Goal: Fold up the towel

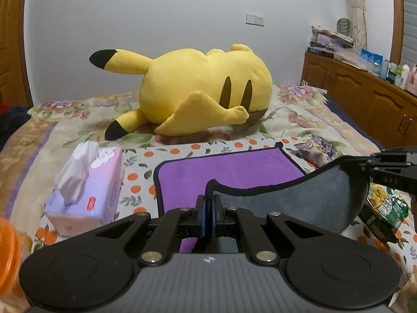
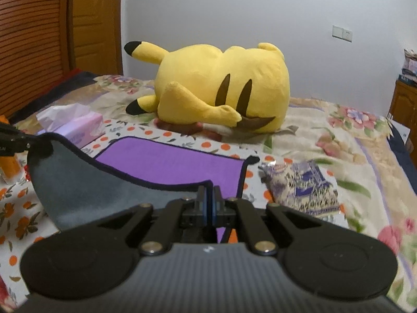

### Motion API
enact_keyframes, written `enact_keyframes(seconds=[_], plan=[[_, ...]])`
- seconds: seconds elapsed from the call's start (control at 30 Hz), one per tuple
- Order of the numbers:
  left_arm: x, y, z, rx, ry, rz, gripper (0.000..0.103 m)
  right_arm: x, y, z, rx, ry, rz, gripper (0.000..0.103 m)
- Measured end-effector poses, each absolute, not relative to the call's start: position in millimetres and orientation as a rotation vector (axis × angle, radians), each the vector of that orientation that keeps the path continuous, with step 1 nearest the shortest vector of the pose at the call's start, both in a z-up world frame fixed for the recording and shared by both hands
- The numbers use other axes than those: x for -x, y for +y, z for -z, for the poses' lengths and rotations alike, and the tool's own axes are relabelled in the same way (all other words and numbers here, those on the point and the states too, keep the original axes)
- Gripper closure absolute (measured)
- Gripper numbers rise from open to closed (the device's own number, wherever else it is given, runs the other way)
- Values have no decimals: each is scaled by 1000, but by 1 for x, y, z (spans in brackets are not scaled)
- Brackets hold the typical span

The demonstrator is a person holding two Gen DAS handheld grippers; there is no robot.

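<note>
A towel, purple on top and grey underneath, with a dark trim, lies on the bed. Its near edge is lifted, so the grey underside hangs between the two grippers. My left gripper is shut on the near left corner of the towel. My right gripper is shut on the near right corner, and it shows at the right edge of the left wrist view. The purple side and grey underside also show in the right wrist view. The far half of the towel stays flat on the bed.
A big yellow plush toy lies on the bed behind the towel. A tissue box stands to the left. A purple snack bag and a green packet lie to the right. An orange object is at the near left. A wooden cabinet stands at the far right.
</note>
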State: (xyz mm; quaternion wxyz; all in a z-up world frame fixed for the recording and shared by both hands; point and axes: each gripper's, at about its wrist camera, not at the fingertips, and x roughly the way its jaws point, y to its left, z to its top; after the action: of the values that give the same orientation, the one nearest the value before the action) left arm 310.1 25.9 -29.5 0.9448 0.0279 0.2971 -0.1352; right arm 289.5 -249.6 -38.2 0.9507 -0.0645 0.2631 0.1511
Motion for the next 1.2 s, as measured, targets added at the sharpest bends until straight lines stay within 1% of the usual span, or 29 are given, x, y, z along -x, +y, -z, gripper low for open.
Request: enact_keyframes(seconds=[0.3,0.53,0.9,1.2], plan=[[-342,24,15,-99,588,260,97,-321,-239,21,194,506,-324,99],[-362,20,15,-107,574,235,98,-342,-233,15,213,476,-327,99],[-389,15,21,-81,540,178,98,-379,-232,27,214,478,-287,99],[-400,14,32,-111,525,143,98,-389,-229,37,218,463,-281,99]])
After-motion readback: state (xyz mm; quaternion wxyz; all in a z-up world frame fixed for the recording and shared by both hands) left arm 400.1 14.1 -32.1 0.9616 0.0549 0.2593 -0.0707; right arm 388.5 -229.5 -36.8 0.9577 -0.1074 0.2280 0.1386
